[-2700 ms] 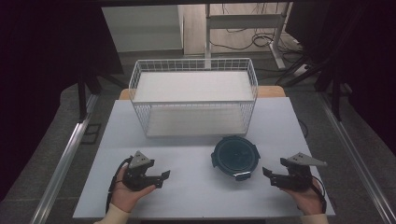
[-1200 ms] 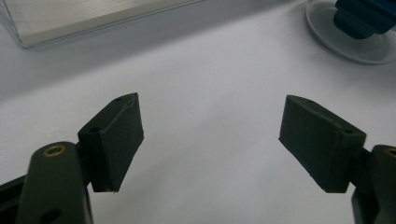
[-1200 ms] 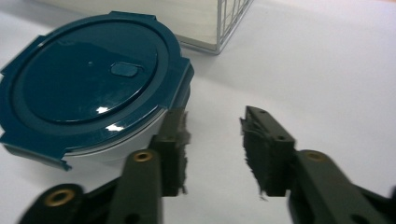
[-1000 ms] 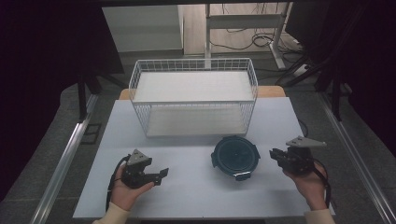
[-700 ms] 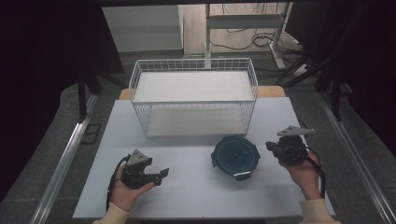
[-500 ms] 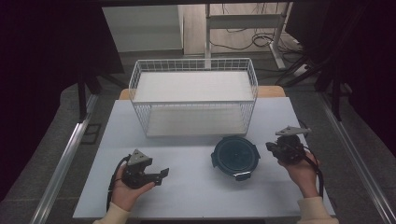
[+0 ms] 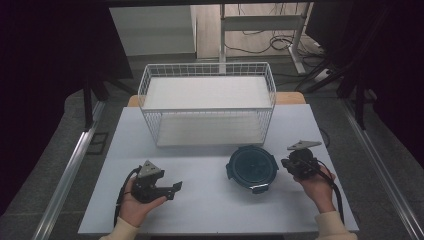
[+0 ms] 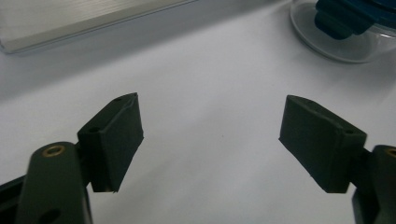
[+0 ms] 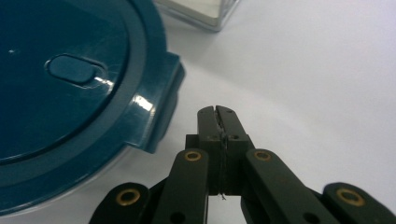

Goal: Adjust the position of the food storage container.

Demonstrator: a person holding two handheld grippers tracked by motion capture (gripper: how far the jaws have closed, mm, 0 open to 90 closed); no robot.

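Teal lidded container [image 7: 252, 167] at lower centre was approached by the right gripper [image 9: 218, 113], jaws pressed together and empty; a latch push seemed next; the left gripper [image 8: 212, 140] was spread.

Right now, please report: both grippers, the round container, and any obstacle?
Left gripper open, empty, on the table. Right gripper shut, empty, beside the container's lid clip. Container lidded. Wire basket stands behind, apart.
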